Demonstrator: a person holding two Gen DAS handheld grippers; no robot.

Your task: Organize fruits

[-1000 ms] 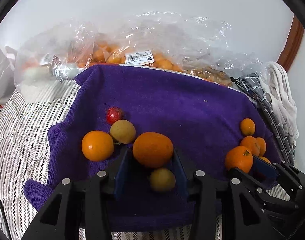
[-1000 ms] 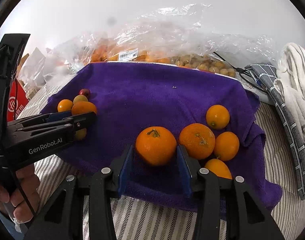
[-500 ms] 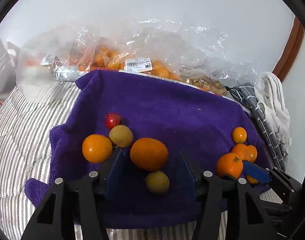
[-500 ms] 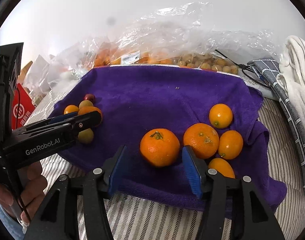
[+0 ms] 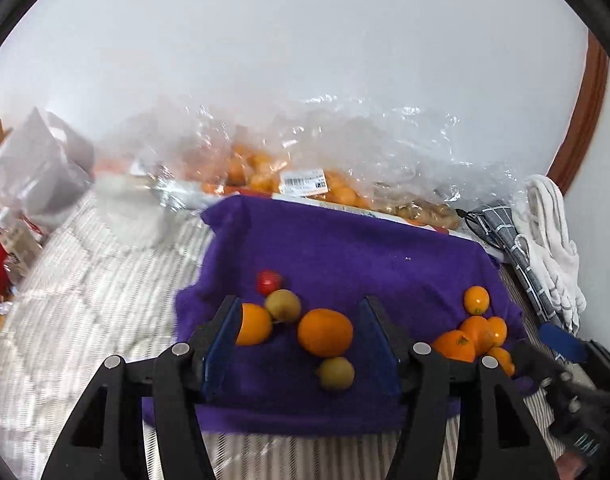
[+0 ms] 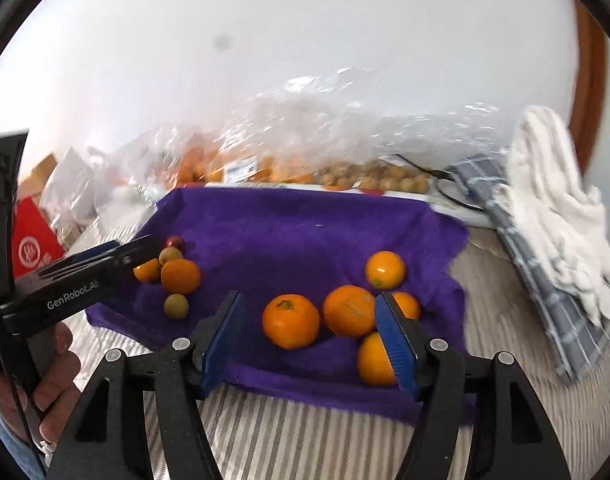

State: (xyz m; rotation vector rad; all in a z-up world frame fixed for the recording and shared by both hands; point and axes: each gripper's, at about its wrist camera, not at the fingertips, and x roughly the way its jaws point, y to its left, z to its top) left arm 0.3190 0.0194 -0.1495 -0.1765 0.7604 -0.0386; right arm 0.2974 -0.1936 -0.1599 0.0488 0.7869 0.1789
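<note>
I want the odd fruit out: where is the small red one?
In the left wrist view the red fruit sits on the purple towel, behind the left group, touching a greenish fruit.

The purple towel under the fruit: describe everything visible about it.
The purple towel is a deep violet, fuzzy terry-looking cloth spread flat over the striped bedding, its edges rumpled and its near edge draped. Its far edge runs up against the clear plastic bags of fruit. Two clusters of fruit rest on it: a mixed one on the left, oranges on the right.
</note>
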